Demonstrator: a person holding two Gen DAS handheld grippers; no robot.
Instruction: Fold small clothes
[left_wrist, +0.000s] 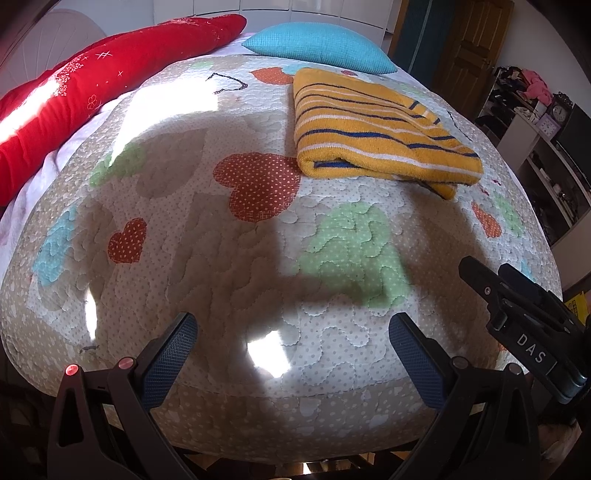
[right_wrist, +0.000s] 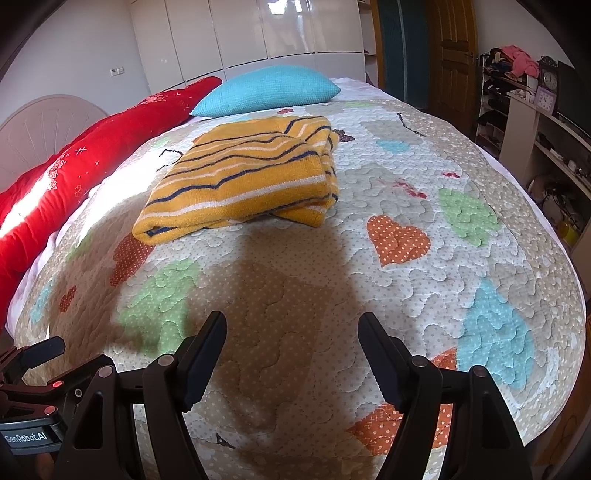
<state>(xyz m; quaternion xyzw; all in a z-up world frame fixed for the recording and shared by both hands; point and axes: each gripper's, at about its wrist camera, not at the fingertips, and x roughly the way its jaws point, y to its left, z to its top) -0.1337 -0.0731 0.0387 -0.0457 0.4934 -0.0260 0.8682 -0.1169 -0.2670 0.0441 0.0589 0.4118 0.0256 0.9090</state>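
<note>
Left wrist view shows a bed covered by a quilted bedspread (left_wrist: 258, 236) with hearts and coloured patches; sunlight and shadows lie across its near part. At the far left of the bed a long red cushion (left_wrist: 92, 92) stretches along the edge, and a turquoise pillow (left_wrist: 317, 42) lies at the far end, just behind the task's thing. This thing is a yellow striped knitted garment (left_wrist: 380, 129), with dark blue and white stripes. It rests on the far right part of the bedspread in this view, and it is already folded into a compact thick rectangle with several layers at its near edge. One small corner sticks out under the near right side, so the fold is not perfectly tidy.

In the right wrist view the same garment (right_wrist: 243, 181) lies far and a little to the left, well apart from both grippers. The left gripper (left_wrist: 291, 354) has its jaws apart with nothing between them, only bedspread below. The right gripper (right_wrist: 291, 354) is also wide apart and empty.

My judgement: the folding of this garment seems finished, or nearly. No other unfolded clothes show on the bed, so little seems left, perhaps only to tuck the loose corner.
</note>
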